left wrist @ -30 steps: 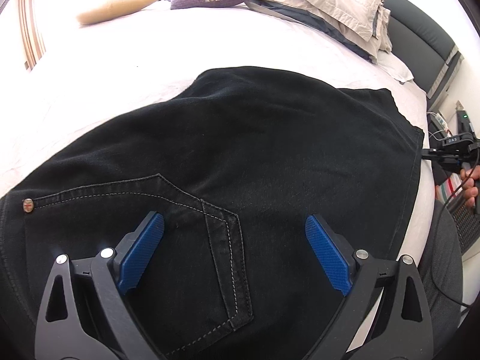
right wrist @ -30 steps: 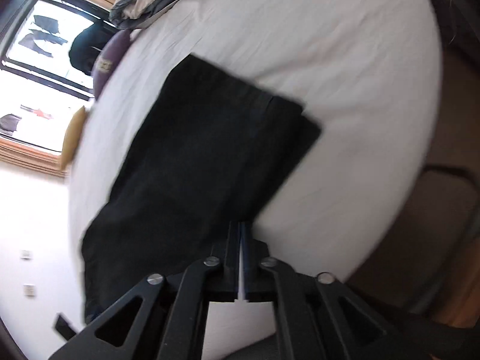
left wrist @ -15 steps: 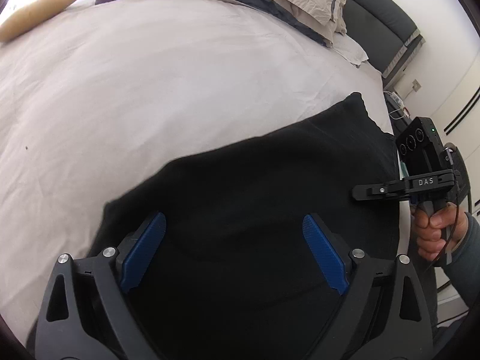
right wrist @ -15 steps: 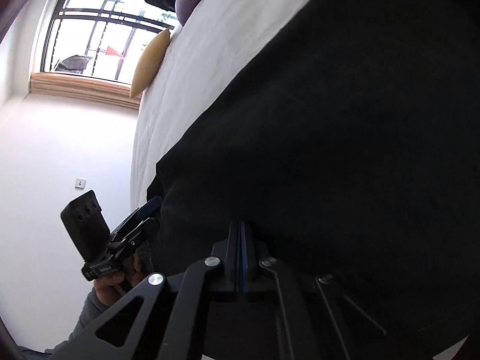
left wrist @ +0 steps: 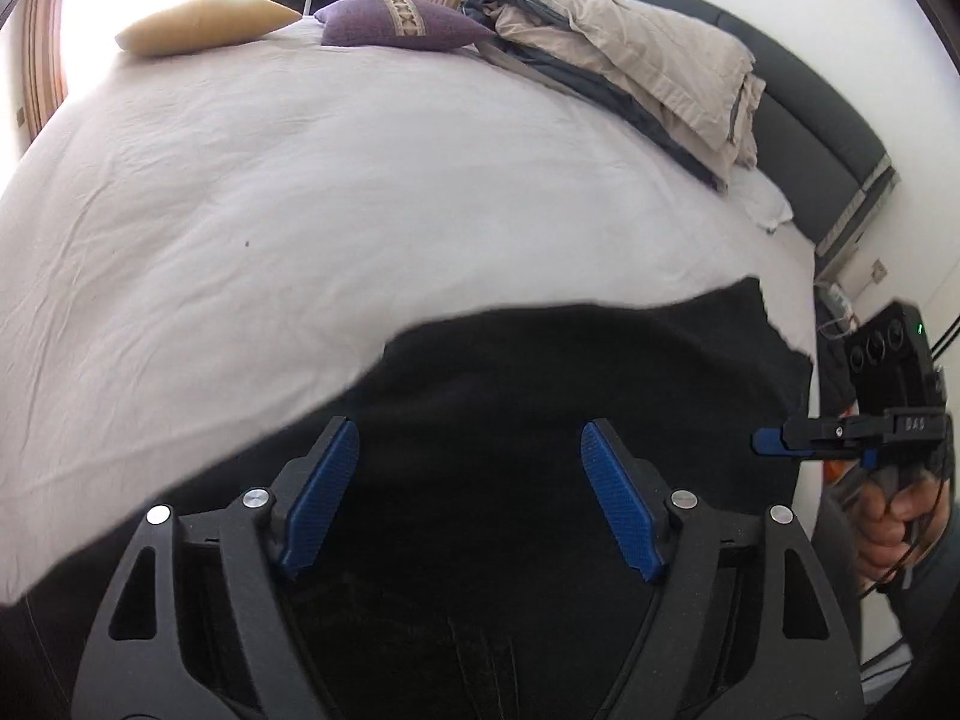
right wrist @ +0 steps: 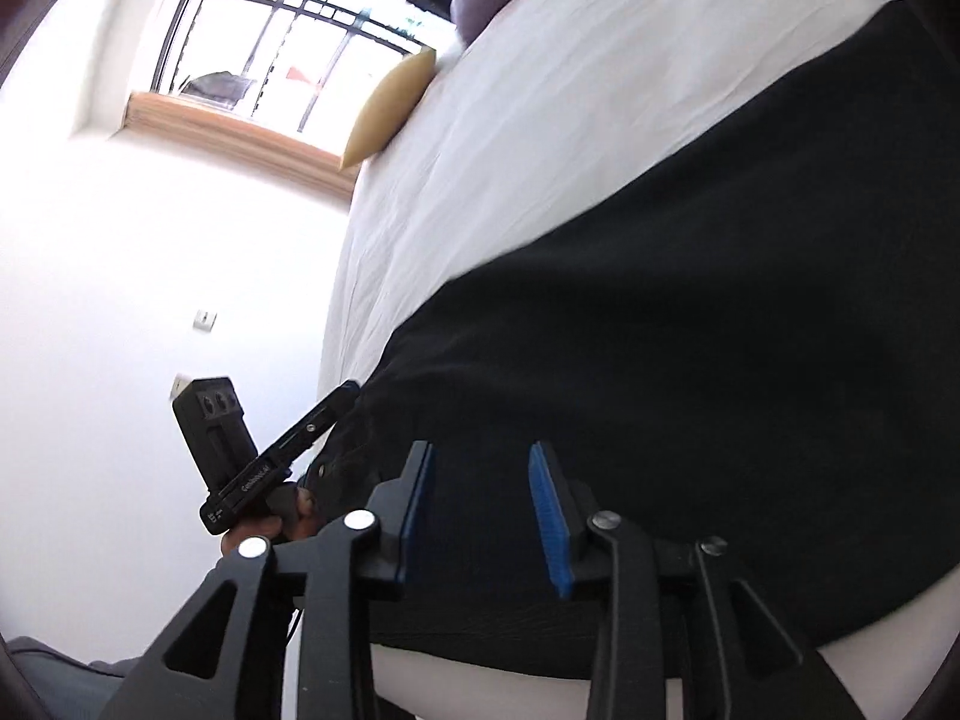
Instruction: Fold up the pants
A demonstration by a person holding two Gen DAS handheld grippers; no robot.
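Note:
The black pants [left wrist: 540, 396] lie folded on the white bed near its front edge; they also fill the right wrist view [right wrist: 690, 330]. My left gripper [left wrist: 471, 501] is open with its blue pads spread over the dark cloth, holding nothing. My right gripper [right wrist: 480, 510] is open a little above the pants' near edge and holds nothing. The right gripper also shows at the right of the left wrist view [left wrist: 774, 441], beside the pants' right edge. The left gripper shows in the right wrist view [right wrist: 342, 396] at the pants' left corner.
The white bedsheet [left wrist: 300, 192] stretches far behind the pants. A yellow pillow [left wrist: 204, 24], a purple cushion [left wrist: 402, 24] and a heap of beige and grey bedding [left wrist: 630, 72] lie at the far side. A dark headboard [left wrist: 810, 120] stands at the right. A window [right wrist: 288, 30] is beyond the bed.
My right gripper was shut and has opened. The left view has tilted up from the pants' pocket to show more of the bed, with the left gripper open throughout.

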